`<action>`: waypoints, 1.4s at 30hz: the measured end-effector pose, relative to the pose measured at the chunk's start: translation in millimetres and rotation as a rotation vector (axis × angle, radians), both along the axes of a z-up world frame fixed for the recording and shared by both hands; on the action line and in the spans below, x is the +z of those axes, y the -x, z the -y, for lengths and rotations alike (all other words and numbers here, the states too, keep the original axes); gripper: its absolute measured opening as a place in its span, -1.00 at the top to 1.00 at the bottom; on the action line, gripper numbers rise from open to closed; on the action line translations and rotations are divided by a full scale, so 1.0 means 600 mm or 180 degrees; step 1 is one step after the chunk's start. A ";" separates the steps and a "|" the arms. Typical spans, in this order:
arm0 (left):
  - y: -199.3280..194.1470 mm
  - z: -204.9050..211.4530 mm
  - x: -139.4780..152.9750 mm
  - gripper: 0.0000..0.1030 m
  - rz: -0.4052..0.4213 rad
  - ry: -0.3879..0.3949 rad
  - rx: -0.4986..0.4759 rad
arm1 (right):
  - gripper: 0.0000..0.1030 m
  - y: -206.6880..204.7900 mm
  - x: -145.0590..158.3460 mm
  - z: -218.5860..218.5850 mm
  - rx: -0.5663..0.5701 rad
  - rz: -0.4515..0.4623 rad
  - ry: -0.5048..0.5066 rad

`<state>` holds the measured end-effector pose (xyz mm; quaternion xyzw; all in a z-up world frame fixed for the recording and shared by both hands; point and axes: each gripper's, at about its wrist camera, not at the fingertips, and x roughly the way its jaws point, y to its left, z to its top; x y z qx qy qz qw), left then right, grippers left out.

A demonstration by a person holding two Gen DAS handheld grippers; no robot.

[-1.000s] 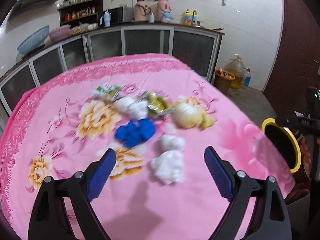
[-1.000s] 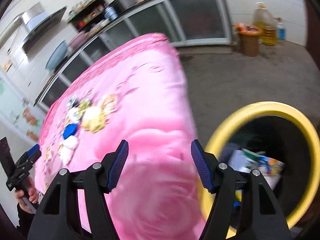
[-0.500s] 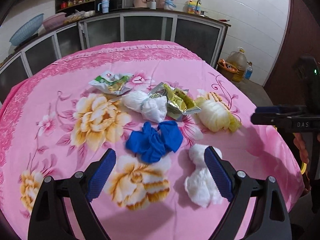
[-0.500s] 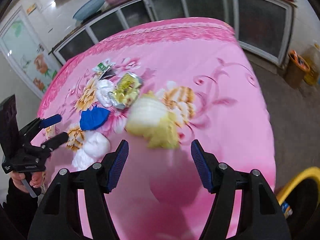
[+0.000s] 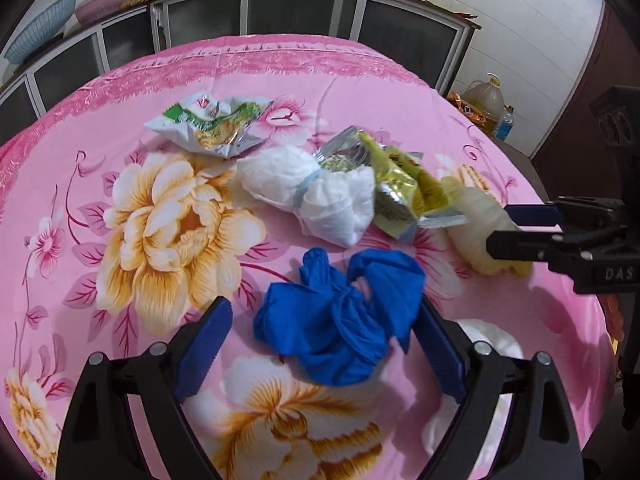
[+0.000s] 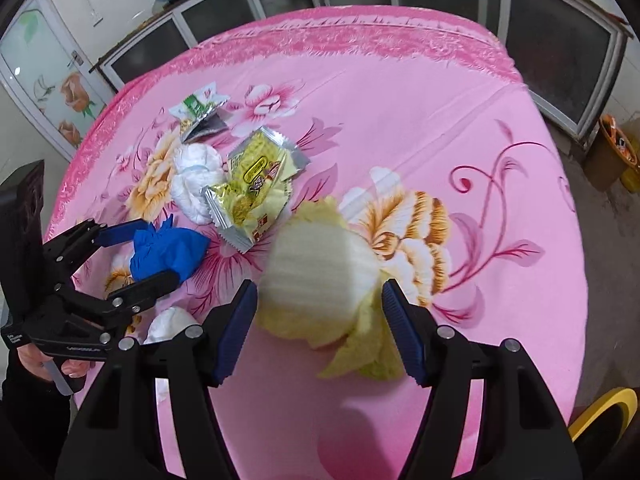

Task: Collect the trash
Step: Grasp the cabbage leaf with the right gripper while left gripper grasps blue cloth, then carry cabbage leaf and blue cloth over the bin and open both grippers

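Observation:
Trash lies on the pink flowered tablecloth (image 5: 120,320). A crumpled blue glove (image 5: 344,320) sits between the fingers of my left gripper (image 5: 322,344), which is open and low over it; the pads do not press on it. A pale yellow cabbage piece (image 6: 316,268) lies between the fingers of my right gripper (image 6: 320,320), also open. Behind are a white paper wad (image 5: 316,196), a yellow snack wrapper (image 5: 404,188) and a green-and-white wrapper (image 5: 212,124). Another white wad (image 5: 492,340) lies by my left gripper's right finger.
A yellow-rimmed bin (image 6: 600,412) stands below the table's near right edge. Dark glass-fronted cabinets (image 5: 304,12) line the far wall. An orange bin (image 6: 616,148) and an oil bottle (image 5: 486,100) stand on the floor at the right. A hand (image 6: 40,360) holds the left gripper.
The left gripper came forward and down until the blue glove lay between its fingers. The right gripper swung from the yellow-rimmed bin over the table to the cabbage piece. Both stayed open.

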<state>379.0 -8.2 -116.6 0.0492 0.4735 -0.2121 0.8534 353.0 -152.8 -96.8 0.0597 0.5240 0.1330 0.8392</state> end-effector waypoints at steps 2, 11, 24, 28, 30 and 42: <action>-0.003 0.001 -0.002 -0.48 0.0042 -0.0017 0.0035 | -0.19 -0.004 -0.003 -0.004 0.0001 -0.0012 0.0031; 0.007 -0.029 0.018 0.59 0.0095 -0.0071 0.0239 | 0.53 0.016 0.033 -0.005 -0.0005 0.0151 0.0015; 0.135 -0.129 0.082 0.59 0.0288 0.0113 0.0443 | 0.53 0.128 0.084 0.056 -0.0167 0.0111 -0.0568; 0.176 -0.148 0.087 0.59 0.0328 0.0162 0.0501 | 0.53 0.162 0.090 0.072 -0.0233 0.0102 -0.0635; 0.194 -0.155 0.094 0.59 0.0355 0.0195 0.0514 | 0.53 0.178 0.091 0.078 -0.0255 0.0099 -0.0656; 0.256 -0.134 0.139 0.59 0.0525 0.0252 0.0422 | 0.53 0.243 0.080 0.137 -0.0492 0.0075 -0.0828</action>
